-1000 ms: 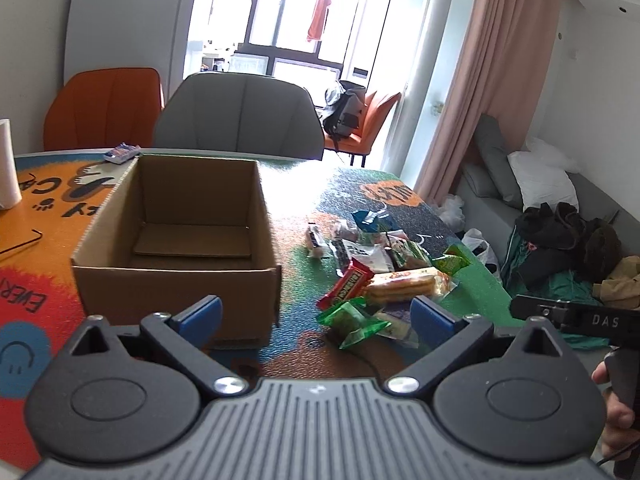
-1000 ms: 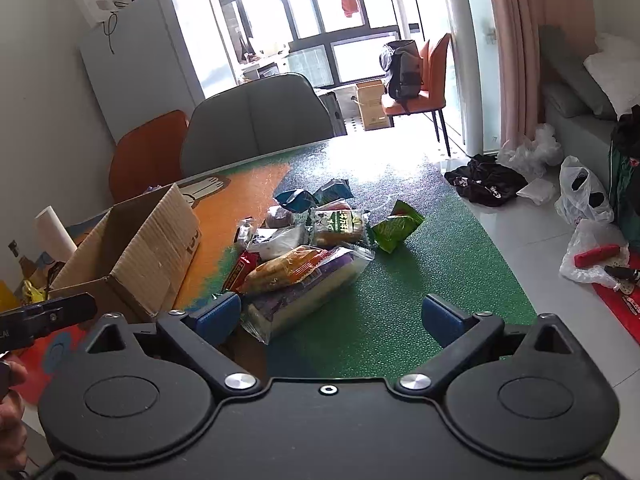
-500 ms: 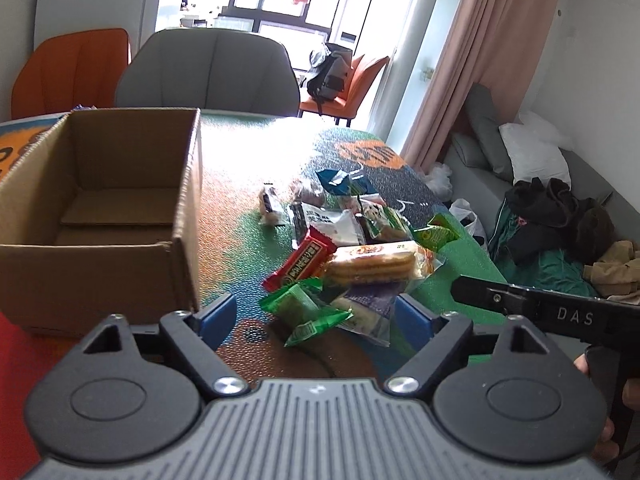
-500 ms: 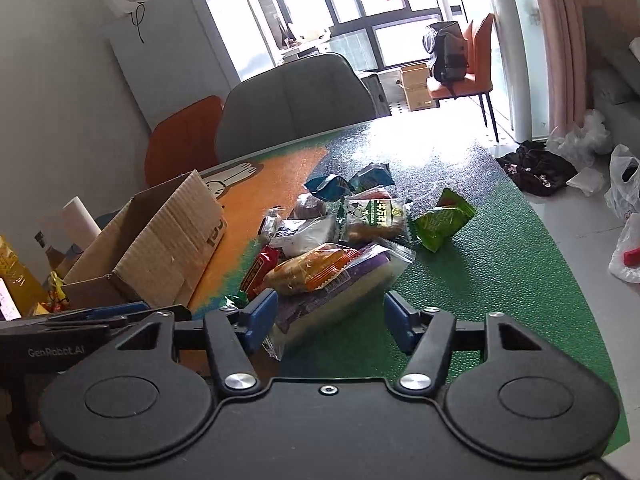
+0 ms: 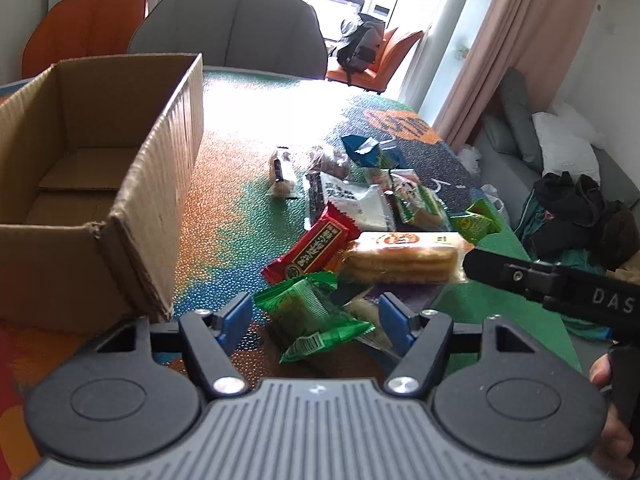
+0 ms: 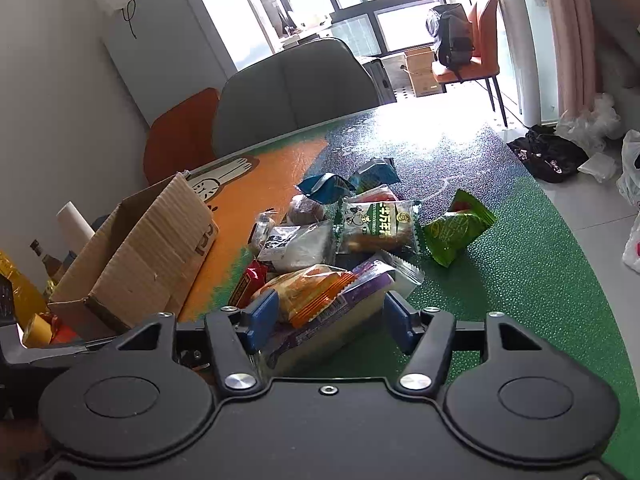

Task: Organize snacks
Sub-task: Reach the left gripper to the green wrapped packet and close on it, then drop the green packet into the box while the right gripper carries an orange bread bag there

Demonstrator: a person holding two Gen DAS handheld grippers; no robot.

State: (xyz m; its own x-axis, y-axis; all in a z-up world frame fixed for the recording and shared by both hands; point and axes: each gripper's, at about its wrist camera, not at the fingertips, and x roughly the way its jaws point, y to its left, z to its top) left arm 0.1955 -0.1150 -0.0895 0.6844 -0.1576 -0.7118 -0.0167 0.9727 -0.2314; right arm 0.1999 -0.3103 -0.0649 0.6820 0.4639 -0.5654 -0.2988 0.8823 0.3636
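The left gripper (image 5: 316, 320) sits low over the table with its 2 blue pads set half-wide around the green packet (image 5: 316, 316); its jaws have just been closing, the packet lies between them, and neither pad appears to press on it yet. The right gripper (image 6: 327, 320) has been opening slightly in the last instant, after narrowing, and stands half-wide around the near end of the purple-wrapped pack (image 6: 340, 320), with the orange biscuit pack (image 6: 308, 292) lying on top of it; I cannot tell whether the pads touch the wrapper. The snack pile spreads from 12 to 1 o'clock of the left gripper, and the empty cardboard box (image 5: 156, 184) stands at 10 o'clock, near the pile but not touching it. My main worry is the right side: if it closes and lifts the purple pack, the orange pack may slide off and knock the red bar (image 6: 248, 284) or other snacks towards the table edge. The green packet is puffy and slick, so a shallow pinch on its crimped end could slip out. The 2 grippers work close together, and the right one already crosses the left view at 3 o'clock, so they could collide on the way to the box.
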